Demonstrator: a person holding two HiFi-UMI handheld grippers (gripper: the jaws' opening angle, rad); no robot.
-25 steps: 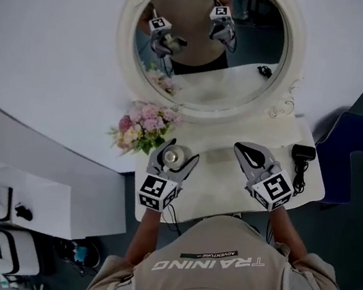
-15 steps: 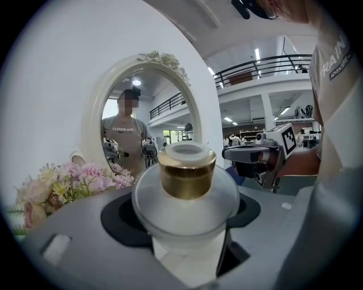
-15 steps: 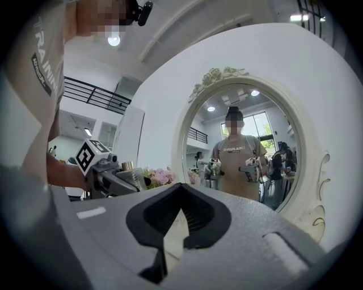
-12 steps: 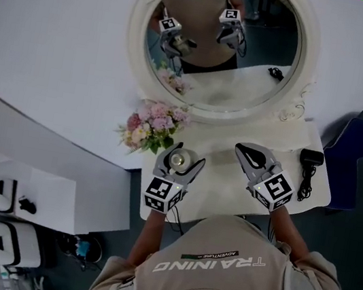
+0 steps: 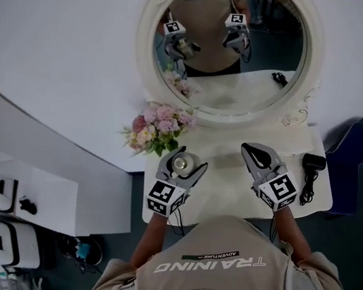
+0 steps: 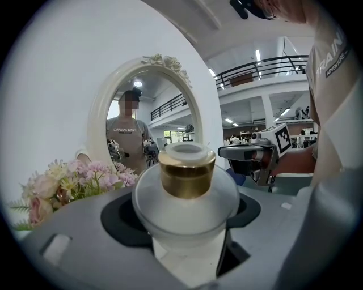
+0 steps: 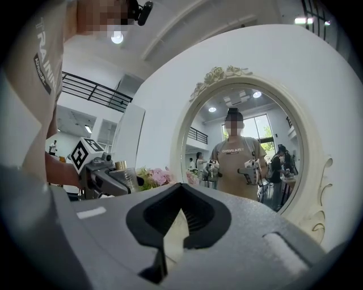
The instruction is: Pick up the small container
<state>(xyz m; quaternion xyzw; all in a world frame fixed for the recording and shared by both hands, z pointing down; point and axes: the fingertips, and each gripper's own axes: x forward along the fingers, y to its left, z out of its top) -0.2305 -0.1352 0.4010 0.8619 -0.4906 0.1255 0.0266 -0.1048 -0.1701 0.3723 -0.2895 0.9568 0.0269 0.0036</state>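
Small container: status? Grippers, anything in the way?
Left gripper shut on the small frosted container with gold collar. Right gripper shut, empty, held apart. Pink flower bouquet close beside, not blocking.

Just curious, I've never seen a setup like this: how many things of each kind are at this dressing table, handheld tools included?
Mirror: 1
Flower bouquet: 1
Small container: 1
Black plug with cord: 1
Grippers: 2, left gripper and right gripper
Total: 6
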